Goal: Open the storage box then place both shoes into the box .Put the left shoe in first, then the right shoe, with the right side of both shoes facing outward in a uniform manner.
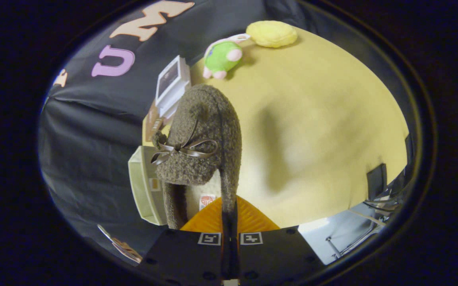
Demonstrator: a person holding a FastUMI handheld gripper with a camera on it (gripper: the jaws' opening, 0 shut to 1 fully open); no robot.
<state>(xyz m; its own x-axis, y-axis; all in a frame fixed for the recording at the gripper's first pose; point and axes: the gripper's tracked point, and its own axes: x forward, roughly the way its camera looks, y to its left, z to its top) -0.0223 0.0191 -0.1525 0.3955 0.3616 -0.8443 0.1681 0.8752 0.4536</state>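
Observation:
A fuzzy brown slipper (pixel 203 139) with a satin bow hangs in the air, toe pointing away from me, held by the rim of its heel opening. My gripper (pixel 229 216) is shut on that rim, both fingers pressed together with the fabric between them. Behind the slipper's left side stands a pale green storage box (pixel 143 186) at the table's edge by the black wall. I cannot tell whether its lid is open. The slipper hides most of the box.
The yellow table (pixel 312 131) stretches ahead and to the right. A green plush toy (pixel 221 57) and a yellow plush cushion (pixel 272 33) lie at the far end. A white boxy item (pixel 172 83) stands by the wall beyond the slipper.

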